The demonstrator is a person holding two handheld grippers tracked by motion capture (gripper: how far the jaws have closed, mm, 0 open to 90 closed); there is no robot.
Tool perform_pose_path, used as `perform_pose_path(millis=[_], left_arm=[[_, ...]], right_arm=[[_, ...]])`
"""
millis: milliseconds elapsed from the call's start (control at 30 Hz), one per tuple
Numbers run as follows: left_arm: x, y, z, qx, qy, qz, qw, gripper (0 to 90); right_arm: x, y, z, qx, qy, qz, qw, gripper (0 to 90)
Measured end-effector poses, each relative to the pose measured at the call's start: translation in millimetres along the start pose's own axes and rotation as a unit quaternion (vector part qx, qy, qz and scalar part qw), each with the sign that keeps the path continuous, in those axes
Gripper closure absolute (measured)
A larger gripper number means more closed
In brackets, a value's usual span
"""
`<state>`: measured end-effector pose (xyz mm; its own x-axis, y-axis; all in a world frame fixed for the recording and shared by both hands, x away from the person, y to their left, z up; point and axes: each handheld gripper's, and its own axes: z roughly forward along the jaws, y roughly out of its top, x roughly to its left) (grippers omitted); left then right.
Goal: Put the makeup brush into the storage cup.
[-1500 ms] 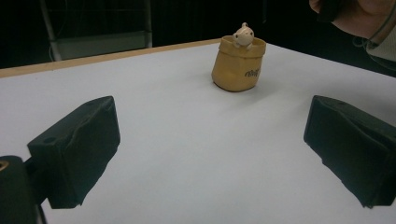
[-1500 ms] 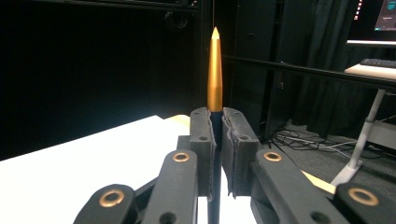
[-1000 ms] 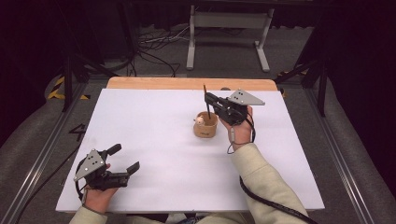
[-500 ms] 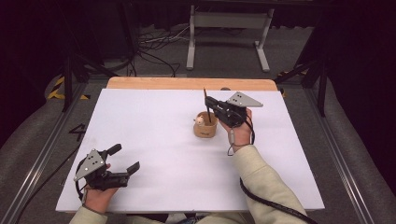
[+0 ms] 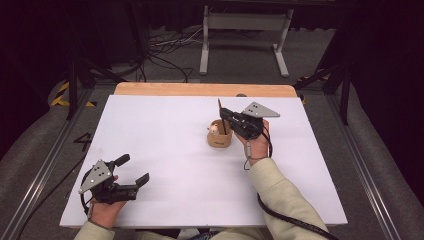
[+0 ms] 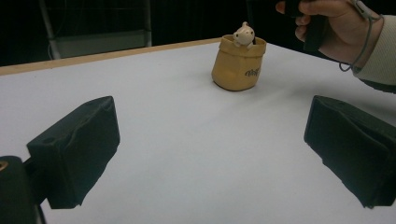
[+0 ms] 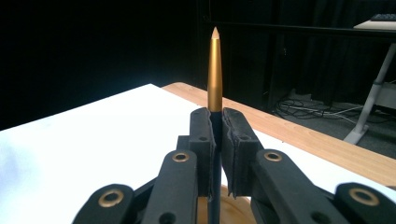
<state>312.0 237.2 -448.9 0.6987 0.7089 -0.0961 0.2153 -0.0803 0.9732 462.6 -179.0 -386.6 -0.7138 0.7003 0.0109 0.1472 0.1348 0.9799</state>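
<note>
The pen is standing upright between the jaws of the right gripper, which is clenching its lower shaft, gold tip pointing up. Its long axis is running vertical, and the pot is sitting directly under and just beside those jaws, a small figure peeking over its rim; a straight lowering looks like the likely move. The left gripper is resting released, jaws wide apart, well away on the table.

Beyond the white table, cables and a metal stand occupy the floor.
</note>
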Motion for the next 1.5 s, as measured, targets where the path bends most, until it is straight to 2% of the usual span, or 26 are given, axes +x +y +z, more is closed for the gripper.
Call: perform_pose_path(millis=[367,600,633,700,733,767,867,933,1033,1100,1200,1500], left_arm=[[-0.1,0.1,0.6,0.001,0.0,-0.001,1.0,4.1],[-0.1,0.4,1.0,0.002,-0.001,-0.001,1.0,3.9],[-0.1,0.3,1.0,0.002,-0.001,-0.001,1.0,3.9],[0.0,0.3,0.8,0.002,0.0,-0.001,1.0,3.9],[-0.1,0.3,0.6,0.001,0.001,-0.001,1.0,3.9],[-0.1,0.3,0.6,0.001,0.001,-0.001,1.0,3.9],[-0.1,0.1,0.4,0.001,0.001,-0.001,1.0,3.8],[0.0,0.1,0.1,0.001,0.001,0.0,1.0,3.7],[0.1,0.2,-0.7,0.001,0.001,-0.001,1.0,3.6],[0.5,0.1,-2.2,0.003,0.003,0.0,1.0,3.5],[0.2,-0.2,-4.3,0.001,0.004,-0.004,1.0,3.2],[1.5,1.6,-7.3,-0.004,0.0,-0.005,1.0,1.5]], right_arm=[[-0.8,-8.3,-0.6,0.012,-0.001,0.011,0.9999,82.5],[-3.5,-4.3,-7.7,-0.011,0.011,0.03,0.9994,51.7],[-3.5,-4.3,-7.7,-0.011,0.011,0.03,0.9994,51.7],[-4.3,-0.3,-12.4,-0.022,0.014,0.037,0.999,38.3],[-4.8,0.9,-13.4,-0.026,0.017,0.039,0.9987,34.5],[-4.8,0.9,-13.4,-0.026,0.017,0.039,0.9987,34.5],[-5.3,4.7,-16.1,-0.03,0.025,0.046,0.9982,17.3],[-4.2,7.3,-19.8,-0.029,0.027,0.038,0.9985,10.8],[-3.7,9.6,-23.8,-0.023,0.028,0.041,0.9985,1.9],[-3.9,11.6,-29.4,-0.02,0.035,0.038,0.9985,0.0],[-3.4,15.1,-40.1,-0.016,0.042,0.019,0.9988,0.0],[-5.4,22.7,-79.1,-0.015,0.044,-0.019,0.9987,0.0]])
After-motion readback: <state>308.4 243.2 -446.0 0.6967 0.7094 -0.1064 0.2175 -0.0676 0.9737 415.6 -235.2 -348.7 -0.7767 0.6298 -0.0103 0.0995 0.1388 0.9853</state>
